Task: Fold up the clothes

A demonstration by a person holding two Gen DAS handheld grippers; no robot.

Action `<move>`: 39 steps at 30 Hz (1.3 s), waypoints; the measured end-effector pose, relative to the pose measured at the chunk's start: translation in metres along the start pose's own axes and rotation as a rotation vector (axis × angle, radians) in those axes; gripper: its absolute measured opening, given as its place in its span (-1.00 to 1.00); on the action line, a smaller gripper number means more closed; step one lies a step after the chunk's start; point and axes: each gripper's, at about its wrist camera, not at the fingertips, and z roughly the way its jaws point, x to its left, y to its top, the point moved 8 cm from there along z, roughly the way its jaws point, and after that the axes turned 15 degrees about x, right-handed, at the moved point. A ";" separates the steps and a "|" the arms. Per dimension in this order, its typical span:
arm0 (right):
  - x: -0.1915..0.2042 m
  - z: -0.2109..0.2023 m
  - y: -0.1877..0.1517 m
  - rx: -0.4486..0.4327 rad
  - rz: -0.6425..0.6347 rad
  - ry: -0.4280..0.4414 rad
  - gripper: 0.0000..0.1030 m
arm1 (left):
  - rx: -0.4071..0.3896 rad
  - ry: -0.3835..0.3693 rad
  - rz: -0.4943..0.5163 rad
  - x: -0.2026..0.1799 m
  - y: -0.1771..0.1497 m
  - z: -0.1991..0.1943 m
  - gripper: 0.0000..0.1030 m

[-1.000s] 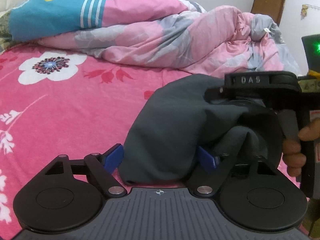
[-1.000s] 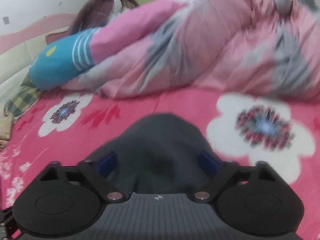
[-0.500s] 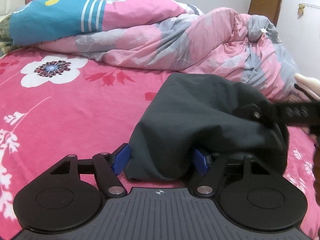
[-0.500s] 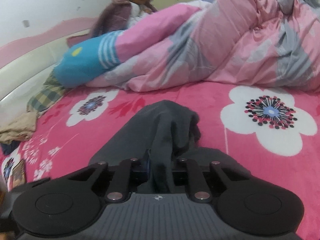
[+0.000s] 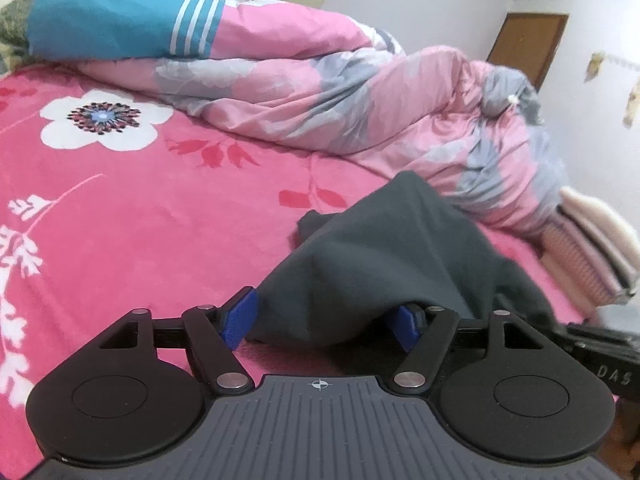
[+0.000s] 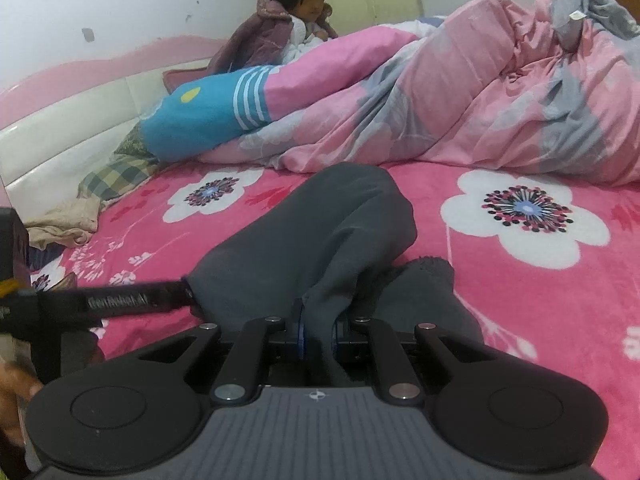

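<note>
So the left gripper had its blue pads spread wide, with a bunched corner of the dark grey garment sitting loosely between them. Couldn't tell for sure if the pads were actually pressing it or just flanking it, but the gap looked wide, so not pinched. The garment itself was heaped up on the pink floral bedspread, roughly mid-bed, near the rumpled pink and grey duvet behind it. Off to the right edge there was a stack of folded knitwear.

In the right wrist view, a beige cloth lay at the far left by the headboard, and the left tool's black arm poked in from that side, touching the garment's edge. The right gripper was clamped nearly closed on a ridge of the grey fabric, which rose up from the fingers. A person in a purple jacket sat at the back behind the duvet.
</note>
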 end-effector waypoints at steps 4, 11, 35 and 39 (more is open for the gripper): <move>0.006 -0.004 -0.005 -0.018 -0.011 0.009 -0.79 | -0.022 -0.033 -0.006 0.002 0.002 -0.008 0.40; 0.029 -0.006 -0.020 -0.040 -0.085 -0.001 -0.80 | -0.049 -0.101 -0.040 0.010 0.005 -0.020 0.43; 0.077 -0.005 -0.097 -0.010 -0.423 -0.166 -0.72 | -0.136 -0.002 0.110 -0.037 -0.023 -0.091 0.72; 0.071 -0.030 -0.099 -0.041 -0.355 -0.119 -0.32 | -0.080 -0.032 0.218 -0.076 -0.021 -0.070 0.82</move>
